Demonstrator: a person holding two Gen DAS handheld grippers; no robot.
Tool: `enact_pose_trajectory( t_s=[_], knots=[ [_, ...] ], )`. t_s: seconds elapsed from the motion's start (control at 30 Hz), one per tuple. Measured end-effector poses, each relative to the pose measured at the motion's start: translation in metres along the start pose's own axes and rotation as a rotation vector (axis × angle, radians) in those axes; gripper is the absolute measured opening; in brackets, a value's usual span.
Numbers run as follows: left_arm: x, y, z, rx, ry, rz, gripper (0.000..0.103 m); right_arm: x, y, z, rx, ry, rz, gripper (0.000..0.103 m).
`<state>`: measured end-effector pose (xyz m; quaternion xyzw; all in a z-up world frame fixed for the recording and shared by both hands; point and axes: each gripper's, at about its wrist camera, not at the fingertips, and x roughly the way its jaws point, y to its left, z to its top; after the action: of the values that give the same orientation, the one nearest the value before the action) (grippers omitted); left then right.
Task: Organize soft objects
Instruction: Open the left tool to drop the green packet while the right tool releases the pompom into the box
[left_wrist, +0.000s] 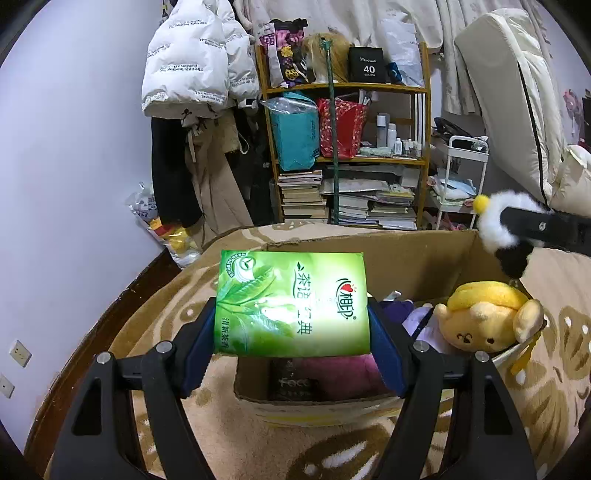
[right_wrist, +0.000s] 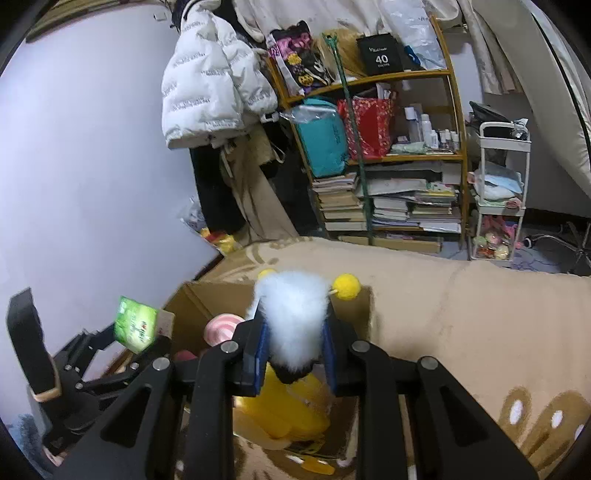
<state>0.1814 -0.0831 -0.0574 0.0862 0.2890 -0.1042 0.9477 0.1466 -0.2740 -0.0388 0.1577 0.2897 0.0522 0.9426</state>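
My left gripper (left_wrist: 291, 314) is shut on a green tissue pack (left_wrist: 291, 302), held above the near end of an open cardboard box (left_wrist: 413, 254) on the bed. Inside the box lie a yellow plush dog (left_wrist: 487, 317), a purple soft toy (left_wrist: 421, 317) and a dark pink cloth (left_wrist: 340, 373). My right gripper (right_wrist: 295, 343) is shut on a white fluffy toy (right_wrist: 291, 314) with yellow pom-poms (right_wrist: 346, 286) and a black end, held over the box (right_wrist: 207, 299) and the yellow plush (right_wrist: 280, 410). The same toy (left_wrist: 491, 229) shows at the right of the left wrist view.
A beige patterned blanket (right_wrist: 461, 317) covers the bed under the box. Behind stand a wooden shelf (left_wrist: 347, 88) with books and bags, a white rolling cart (right_wrist: 502, 192), hanging coats (left_wrist: 192, 74) and a pale wall (left_wrist: 74, 147).
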Motion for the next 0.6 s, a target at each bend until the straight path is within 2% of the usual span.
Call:
enact_pose_trajectory(
  t_s=[0.37, 0.43, 0.5, 0.6],
  knots=[
    [-0.012, 0.003, -0.002, -0.014, -0.022, 0.01, 0.082, -0.008, -0.003, -0.009, 0.014, 0.016, -0.009, 0.026],
    [-0.019, 0.005, -0.002, -0.016, -0.027, 0.014, 0.087, -0.014, -0.001, -0.01, 0.011, 0.009, -0.011, 0.027],
    [-0.027, 0.007, -0.002, -0.019, -0.038, 0.019, 0.09, -0.021, 0.004, -0.011, 0.002, -0.001, -0.014, 0.035],
    [-0.043, 0.01, -0.002, -0.016, -0.054, 0.03, 0.094, -0.035, 0.01, -0.011, -0.026, -0.021, -0.026, 0.04]
  ],
)
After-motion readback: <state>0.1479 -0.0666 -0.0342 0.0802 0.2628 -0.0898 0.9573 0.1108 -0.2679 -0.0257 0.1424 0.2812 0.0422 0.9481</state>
